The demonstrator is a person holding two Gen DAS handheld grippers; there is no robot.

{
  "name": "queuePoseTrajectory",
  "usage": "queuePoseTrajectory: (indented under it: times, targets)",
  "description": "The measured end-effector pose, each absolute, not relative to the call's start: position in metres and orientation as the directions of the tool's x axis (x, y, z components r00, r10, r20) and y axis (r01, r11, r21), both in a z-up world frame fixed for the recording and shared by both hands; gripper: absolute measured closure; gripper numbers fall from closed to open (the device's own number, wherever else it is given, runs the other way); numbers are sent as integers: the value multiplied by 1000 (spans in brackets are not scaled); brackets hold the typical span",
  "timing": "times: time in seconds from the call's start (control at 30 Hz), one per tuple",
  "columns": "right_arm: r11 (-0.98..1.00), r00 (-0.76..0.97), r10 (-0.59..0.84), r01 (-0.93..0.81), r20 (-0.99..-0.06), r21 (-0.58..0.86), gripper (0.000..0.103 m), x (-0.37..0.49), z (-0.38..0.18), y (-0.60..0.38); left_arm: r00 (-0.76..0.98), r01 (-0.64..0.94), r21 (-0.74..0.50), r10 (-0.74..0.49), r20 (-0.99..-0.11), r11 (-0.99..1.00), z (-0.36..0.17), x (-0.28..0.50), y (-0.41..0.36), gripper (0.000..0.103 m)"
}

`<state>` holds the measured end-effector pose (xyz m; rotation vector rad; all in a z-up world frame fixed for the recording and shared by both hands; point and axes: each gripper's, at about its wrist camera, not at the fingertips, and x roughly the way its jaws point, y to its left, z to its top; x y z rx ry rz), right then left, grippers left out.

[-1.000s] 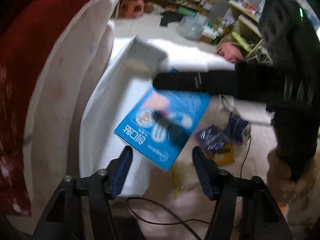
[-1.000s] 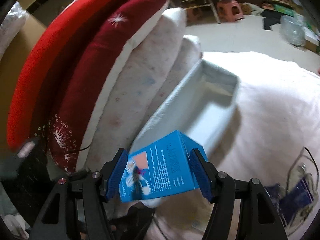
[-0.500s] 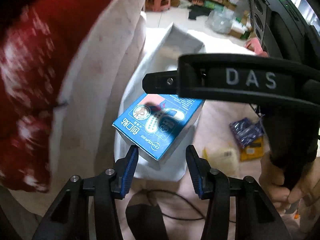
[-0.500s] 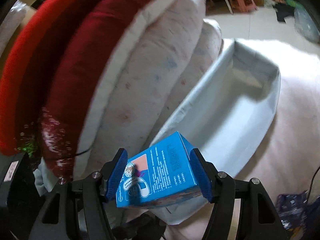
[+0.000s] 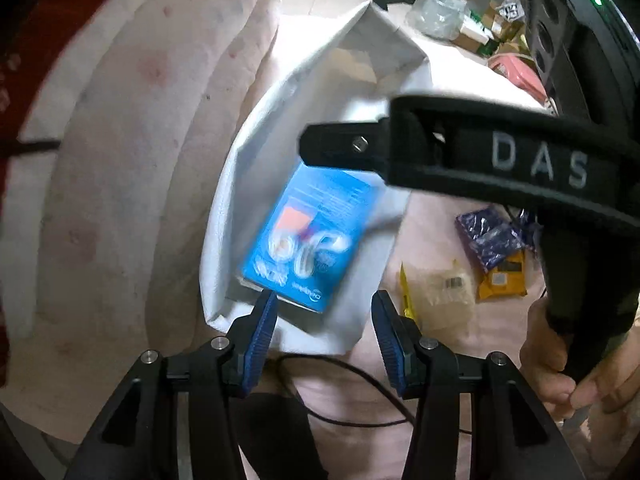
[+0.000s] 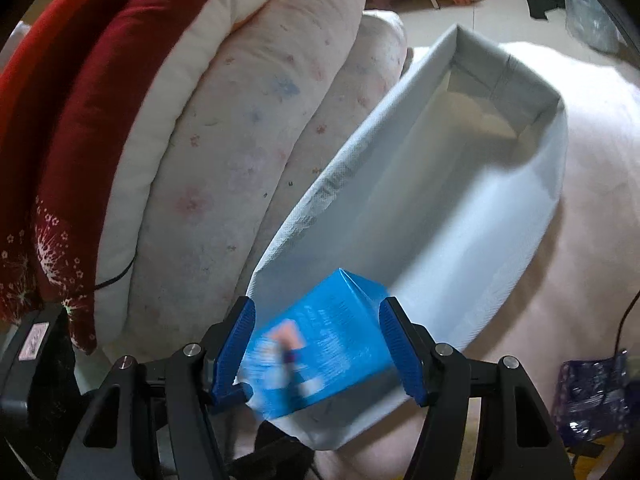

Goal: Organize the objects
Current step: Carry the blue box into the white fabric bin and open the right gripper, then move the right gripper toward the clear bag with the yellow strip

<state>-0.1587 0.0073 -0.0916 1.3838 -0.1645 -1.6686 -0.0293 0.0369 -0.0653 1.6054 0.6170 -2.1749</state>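
Right gripper (image 6: pixel 320 344) stays clamped on the blue box (image 6: pixel 320 348), just over the white bin's (image 6: pixel 460 208) near rim. Left gripper (image 5: pixel 322 334) hangs apart and bare, nearby; most of the bin lies free.

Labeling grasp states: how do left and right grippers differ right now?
The right gripper holds the blue box between its pads over the white fabric bin; the left gripper holds nothing, its narrower gap facing the bin's near wall. Both have blue ribbed pads and point down toward the bin.
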Motion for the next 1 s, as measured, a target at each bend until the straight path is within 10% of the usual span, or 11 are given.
queuePoseTrajectory:
  times: [1.0]
  targets:
    - [-766, -242, -604, 439, -759, 470, 39, -155, -100, 198, -522, 145, -291, 177, -834, -946, -92, -99, 119, 51]
